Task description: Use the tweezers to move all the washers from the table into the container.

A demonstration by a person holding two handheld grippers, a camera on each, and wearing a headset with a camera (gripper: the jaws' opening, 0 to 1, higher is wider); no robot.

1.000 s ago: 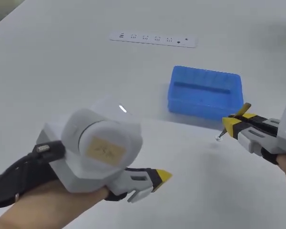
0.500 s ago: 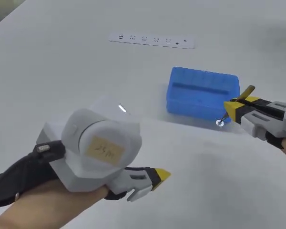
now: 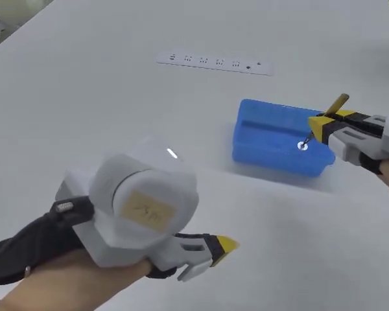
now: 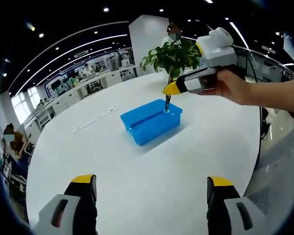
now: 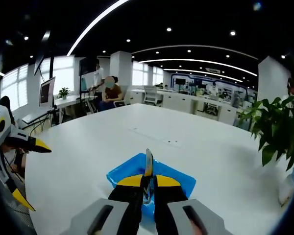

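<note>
Your right claw (image 3: pixel 316 128) is clamped shut on the tweezers (image 3: pixel 337 103), whose long axis slants down and leftward from the claw to the washer (image 3: pixel 303 146) at their tip. The washer hangs over the right part of the blue container (image 3: pixel 262 159), seemingly inside its rim, so the drop looks to be straight down. Your left claw (image 3: pixel 211 254) is spread open and holds nothing, well apart over the tabletop (image 3: pixel 117 97).

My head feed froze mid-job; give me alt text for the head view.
The right gripper holds tweezers with a washer at their tip over the blue container. The left gripper hovers open, low over the white table; a power strip lies beyond.
</note>
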